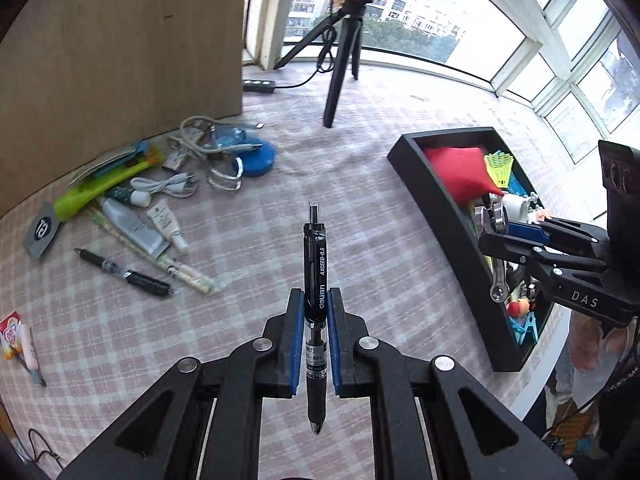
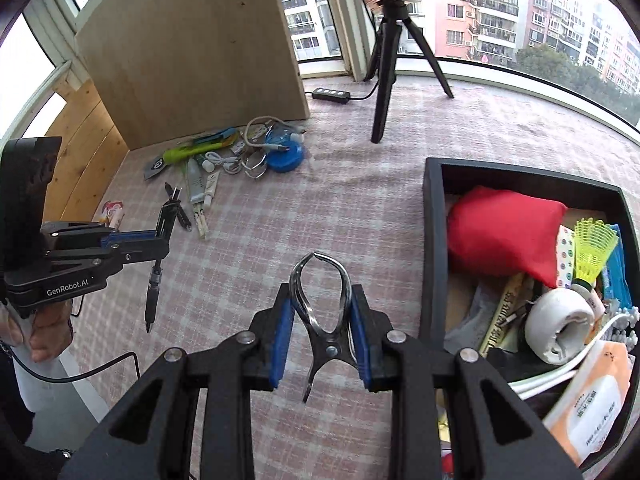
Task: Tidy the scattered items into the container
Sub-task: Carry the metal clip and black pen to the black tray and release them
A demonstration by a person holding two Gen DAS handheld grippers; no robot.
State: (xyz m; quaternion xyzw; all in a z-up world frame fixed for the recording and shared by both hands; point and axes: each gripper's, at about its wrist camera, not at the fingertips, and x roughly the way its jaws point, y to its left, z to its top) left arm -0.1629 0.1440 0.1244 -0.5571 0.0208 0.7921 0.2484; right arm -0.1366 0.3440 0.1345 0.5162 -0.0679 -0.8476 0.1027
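My left gripper (image 1: pixel 315 304) is shut on a black Deli pen (image 1: pixel 315 276), held above the pink checked cloth; it also shows in the right wrist view (image 2: pixel 162 236). My right gripper (image 2: pixel 322 300) is shut on a metal clip (image 2: pixel 322 312), just left of the black container (image 2: pixel 434 240). In the left wrist view the right gripper (image 1: pixel 494 230) with the clip (image 1: pixel 498 276) hovers over the container (image 1: pixel 444 208). The container holds a red pouch (image 2: pixel 504 228), a yellow shuttlecock (image 2: pixel 594 252), a white roll (image 2: pixel 560 320) and more.
Scattered items lie by the wooden board (image 1: pixel 120 40): another black pen (image 1: pixel 124 274), tubes (image 1: pixel 136 228), a green item (image 1: pixel 96 192), cables (image 1: pixel 208 148), a blue round thing (image 1: pixel 256 158), a sachet (image 1: pixel 12 334). A black tripod (image 1: pixel 340 60) and power strip (image 1: pixel 259 86) stand behind.
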